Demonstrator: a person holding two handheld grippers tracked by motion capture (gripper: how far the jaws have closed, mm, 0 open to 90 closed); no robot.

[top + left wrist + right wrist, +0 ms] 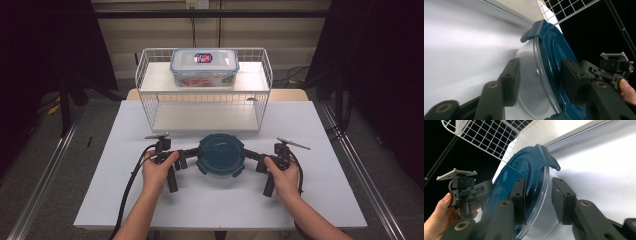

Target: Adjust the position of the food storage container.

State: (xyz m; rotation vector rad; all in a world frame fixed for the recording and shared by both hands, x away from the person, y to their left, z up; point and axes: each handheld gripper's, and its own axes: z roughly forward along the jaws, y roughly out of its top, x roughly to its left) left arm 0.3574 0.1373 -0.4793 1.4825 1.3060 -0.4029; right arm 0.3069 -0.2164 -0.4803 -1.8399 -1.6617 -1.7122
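We find the round container (220, 154) on the table (100, 200), just before the wire rack (150, 100). Left gripper (186, 159) and right gripper (253, 158) straddle its rim; whether the pads bite, we cannot tell. Lift and placement appear still ahead.

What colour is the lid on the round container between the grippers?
Dark teal-blue lid, over a clear container body; the right gripper view shows it best.

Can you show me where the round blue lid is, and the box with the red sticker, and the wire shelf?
round blue lid (220, 152), high view, middle of its top.
box with the red sticker (204, 67), high view, its clear lid.
wire shelf (266, 70), high view, right side wall.
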